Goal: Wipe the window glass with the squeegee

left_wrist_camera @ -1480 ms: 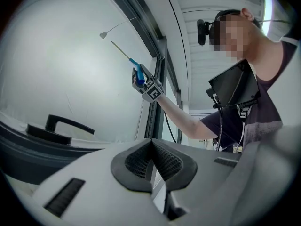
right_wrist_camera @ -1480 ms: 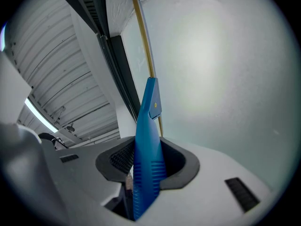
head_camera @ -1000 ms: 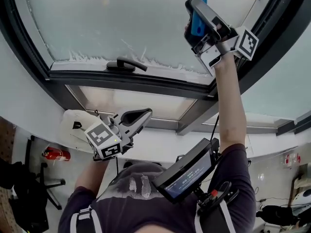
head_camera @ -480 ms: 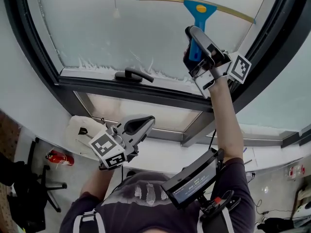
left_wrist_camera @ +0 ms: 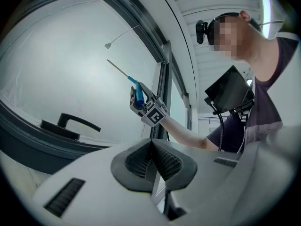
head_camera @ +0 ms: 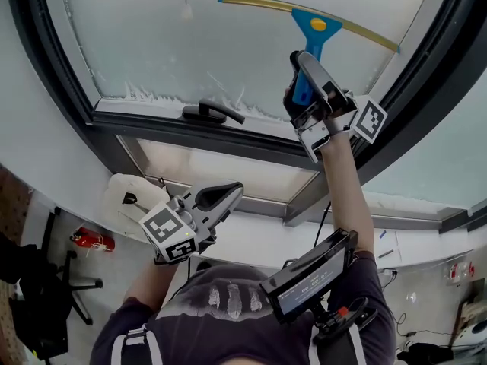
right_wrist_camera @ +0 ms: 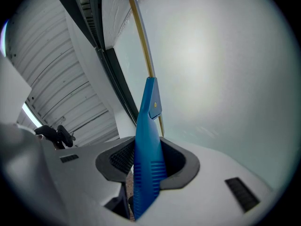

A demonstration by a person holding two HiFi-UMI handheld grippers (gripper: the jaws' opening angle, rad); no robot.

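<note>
The right gripper (head_camera: 303,71), raised at arm's length toward the window, was clamped on the blue handle of the squeegee (head_camera: 313,27). In the right gripper view the handle filled the gap between the two jaws, and both pads pressed its ribbed lower part. The tool ran straight out along the gripper's own axis, away from the person and up the window glass (head_camera: 152,44).

Its long yellow blade (head_camera: 259,4) lay crosswise to the handle. In the head view it spanned much of the pane's width, with the left end slightly higher than the right. The blade appeared to rest against the glass, though contact could not be confirmed along its full length.

The left gripper (head_camera: 226,192) hung low in front of the torso, below the dark frame (head_camera: 190,134) and well apart from the squeegee. Its jaws were together with nothing between them. The right arm was therefore the only one placed to work.

A ragged pale fringe (head_camera: 144,93) lined the glass just above the window handle (head_camera: 213,112). The next stroke would probably draw the blade back along the handle's axis toward that lower edge, with the blade kept square to the line of travel.
</note>
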